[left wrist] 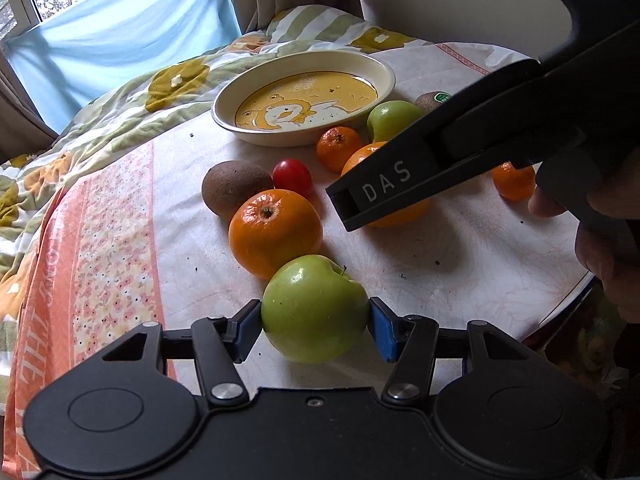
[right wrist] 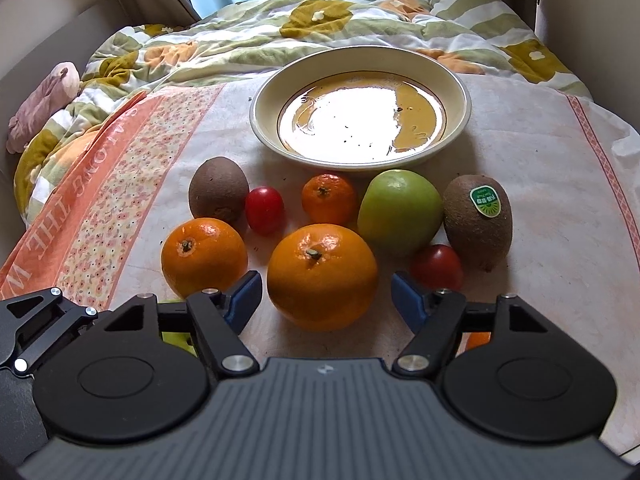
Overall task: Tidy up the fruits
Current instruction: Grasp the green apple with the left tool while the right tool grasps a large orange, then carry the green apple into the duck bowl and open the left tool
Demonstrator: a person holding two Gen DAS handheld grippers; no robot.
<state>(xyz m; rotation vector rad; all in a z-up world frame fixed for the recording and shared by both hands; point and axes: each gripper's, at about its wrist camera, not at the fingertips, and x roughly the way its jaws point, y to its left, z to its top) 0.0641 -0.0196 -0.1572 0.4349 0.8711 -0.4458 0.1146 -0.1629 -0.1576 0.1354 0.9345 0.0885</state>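
Note:
My left gripper [left wrist: 315, 326] is shut on a green apple [left wrist: 314, 308] that rests on the cloth, both blue pads touching its sides. An orange [left wrist: 275, 232], a kiwi [left wrist: 234, 188] and a red tomato [left wrist: 293, 178] lie just beyond it. My right gripper [right wrist: 326, 300] is open, its fingers either side of a large orange [right wrist: 322, 270] without touching it. Beyond lie a second green apple [right wrist: 398, 210], a stickered kiwi [right wrist: 478, 220], a small mandarin [right wrist: 329, 199] and the empty cream plate [right wrist: 360, 62]. The right gripper's body [left wrist: 460, 152] crosses the left wrist view.
The fruits sit on a white and orange cloth [right wrist: 540, 184] over a table edged by a flowered quilt [right wrist: 240, 36]. Another tomato [right wrist: 437, 266] lies by the right finger. A pink bundle [right wrist: 44, 104] lies far left. The table edge [left wrist: 568, 300] runs at right.

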